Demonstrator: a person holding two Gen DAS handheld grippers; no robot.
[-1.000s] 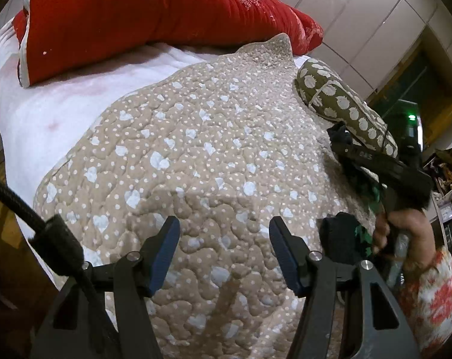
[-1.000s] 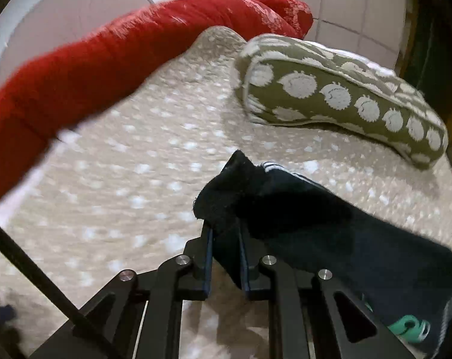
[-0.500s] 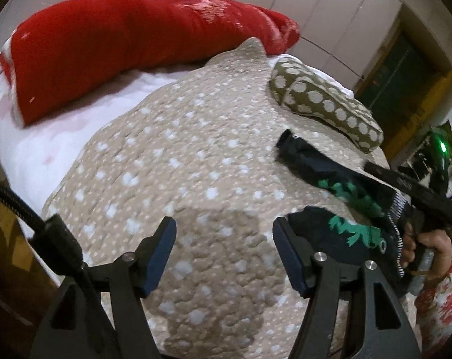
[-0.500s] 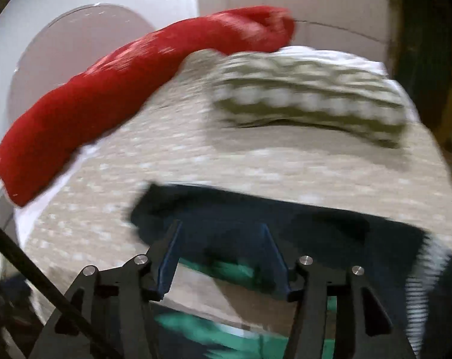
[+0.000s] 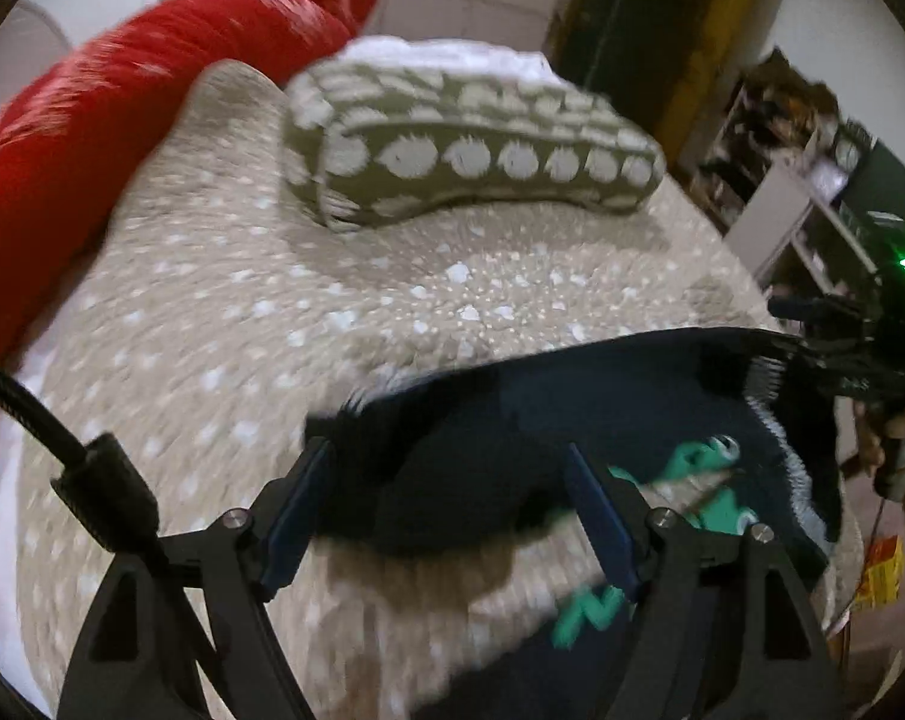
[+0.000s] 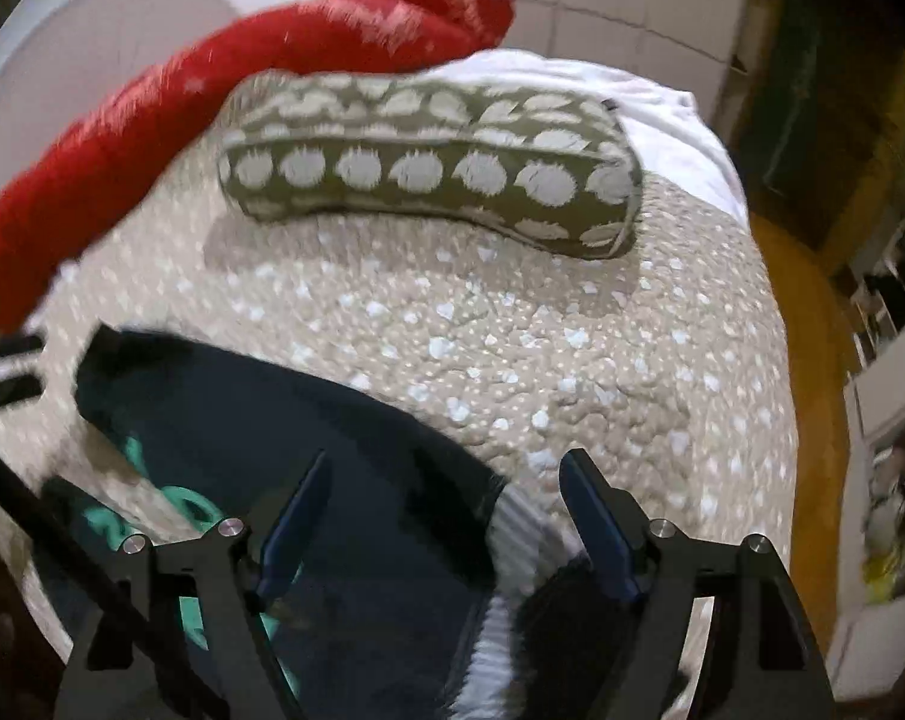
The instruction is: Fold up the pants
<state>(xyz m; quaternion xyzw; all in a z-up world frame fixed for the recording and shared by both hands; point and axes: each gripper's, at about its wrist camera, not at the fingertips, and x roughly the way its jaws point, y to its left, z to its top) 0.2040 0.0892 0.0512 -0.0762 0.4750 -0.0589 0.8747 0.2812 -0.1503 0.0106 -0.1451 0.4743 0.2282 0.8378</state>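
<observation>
Dark navy pants [image 5: 548,426] with green print and a striped white waistband lie on the beige spotted quilt [image 5: 272,300]. My left gripper [image 5: 449,480] is open, its blue pads on either side of a pant leg end. The right gripper shows at the far right of the left wrist view [image 5: 836,360], by the waistband. In the right wrist view the pants [image 6: 308,432] lie below my right gripper [image 6: 446,492], which is open over the waistband [image 6: 512,534] area. The view is blurred by motion.
An olive pillow with white spots [image 5: 470,150] [image 6: 428,162] lies at the back of the bed. A red bolster [image 5: 110,102] [image 6: 224,78] runs along the left. Shelves and clutter [image 5: 812,180] stand beyond the bed's right edge [image 6: 776,312].
The right gripper opened and let go of the pant leg; the pants now lie spread across the quilt. The left gripper swung right, over the leg end. Both views shifted towards the pillow.
</observation>
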